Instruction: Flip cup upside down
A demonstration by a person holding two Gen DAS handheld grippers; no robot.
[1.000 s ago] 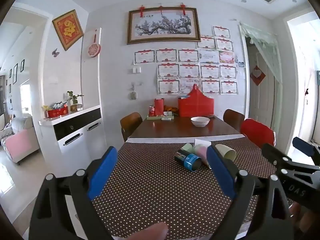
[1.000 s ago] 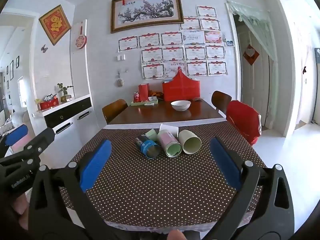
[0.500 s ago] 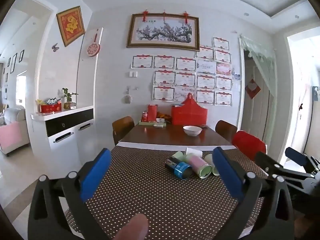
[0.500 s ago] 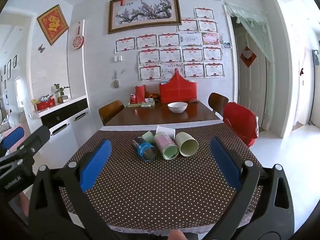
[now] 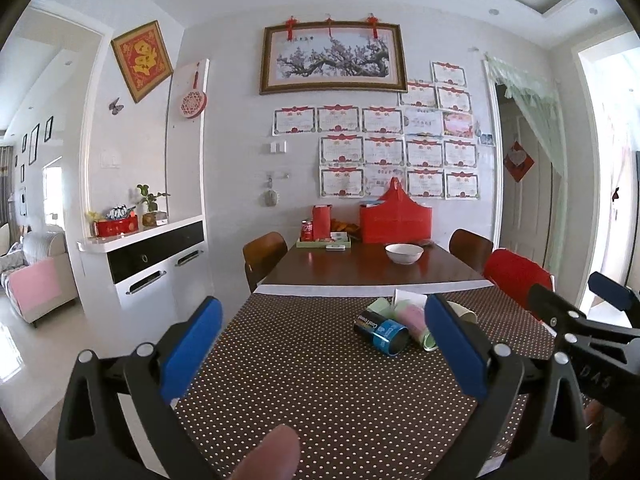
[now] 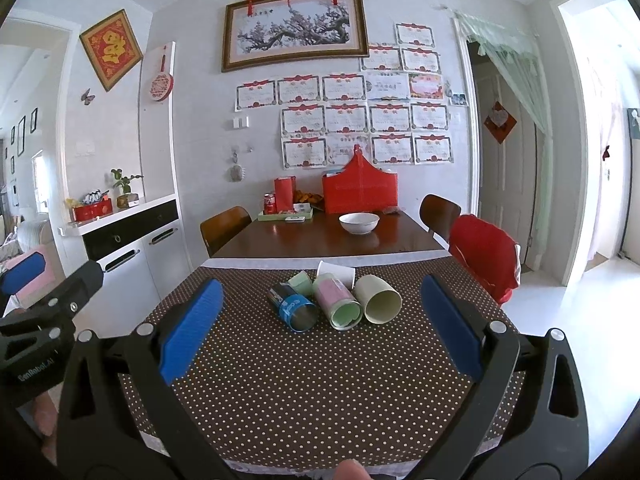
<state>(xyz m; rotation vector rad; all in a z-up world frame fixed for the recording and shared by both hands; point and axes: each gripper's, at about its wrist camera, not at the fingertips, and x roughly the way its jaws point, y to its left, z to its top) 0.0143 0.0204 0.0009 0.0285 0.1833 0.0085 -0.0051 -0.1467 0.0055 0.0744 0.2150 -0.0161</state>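
Near the middle of the right wrist view, five cups lay in a cluster on the dotted cloth [image 6: 320,380] covering the desk [image 6: 328,240]. A blue-and-black cup [image 6: 294,307] lay on its side with its mouth toward the camera, touching a pink cup with a green rim [image 6: 338,302] to its right. A cream cup [image 6: 378,298] lay on its side just right of that one, mouth also facing the camera. Behind them sat a small green cup [image 6: 302,282] and a white cup [image 6: 336,272], both tipped over. The right claw [image 6: 320,316] stood wide, its blue pads at the lower left and lower right of the frame, holding nothing, well short of the cups. The left claw [image 5: 320,340] was likewise spread wide and empty; in its view the cluster sat right of centre, partly hidden behind the right-hand pad. Toward the top of the desk, on bare wood, rested a white bowl [image 6: 359,222], and behind it a red box [image 6: 360,194] and a red can [image 6: 269,203] against the wall. A red-covered chair [image 6: 482,258] stood at the right edge of the desk.
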